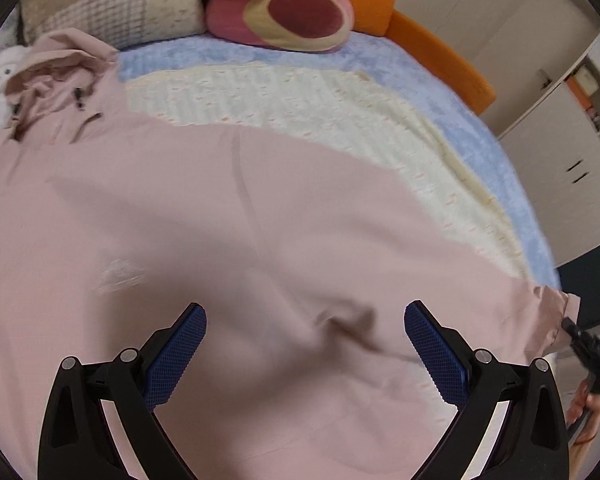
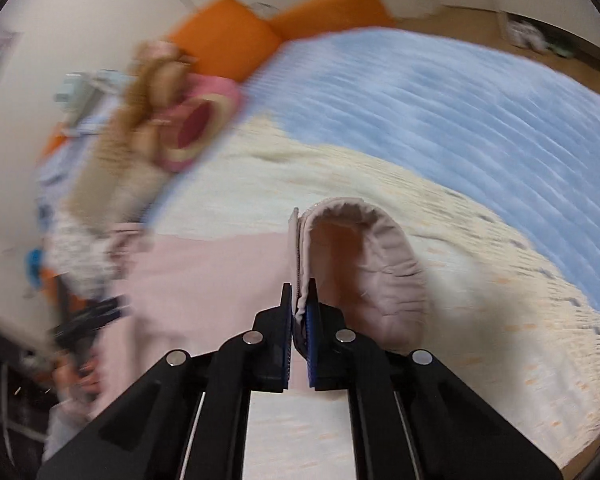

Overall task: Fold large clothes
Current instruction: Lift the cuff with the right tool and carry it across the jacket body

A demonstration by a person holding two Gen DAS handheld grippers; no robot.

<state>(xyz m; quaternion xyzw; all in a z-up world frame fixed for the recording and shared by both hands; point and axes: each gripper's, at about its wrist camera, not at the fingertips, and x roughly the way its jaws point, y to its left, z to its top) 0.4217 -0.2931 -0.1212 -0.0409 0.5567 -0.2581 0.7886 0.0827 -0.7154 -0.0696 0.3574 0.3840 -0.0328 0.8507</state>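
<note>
A large pale pink hooded jacket (image 1: pixel 220 220) lies spread on the bed, its hood (image 1: pixel 60 64) at the far left. My left gripper (image 1: pixel 306 314) is open just above the jacket's body, its blue pads wide apart and holding nothing. In the right wrist view my right gripper (image 2: pixel 300 300) is shut on the cuff of the jacket's sleeve (image 2: pixel 360 264), which stands up as a puffed loop above the bed. The rest of the jacket (image 2: pixel 204 276) lies flat to the left. The right gripper also shows at the left wrist view's right edge (image 1: pixel 592 344).
The bed has a cream blanket (image 1: pixel 320 112) over a blue cover (image 1: pixel 480 128). A pink plush bear (image 1: pixel 284 12) and a checked pillow (image 1: pixel 132 16) sit at the headboard, with orange cushions (image 2: pixel 228 36) behind. White cabinets (image 1: pixel 560 160) stand at the right.
</note>
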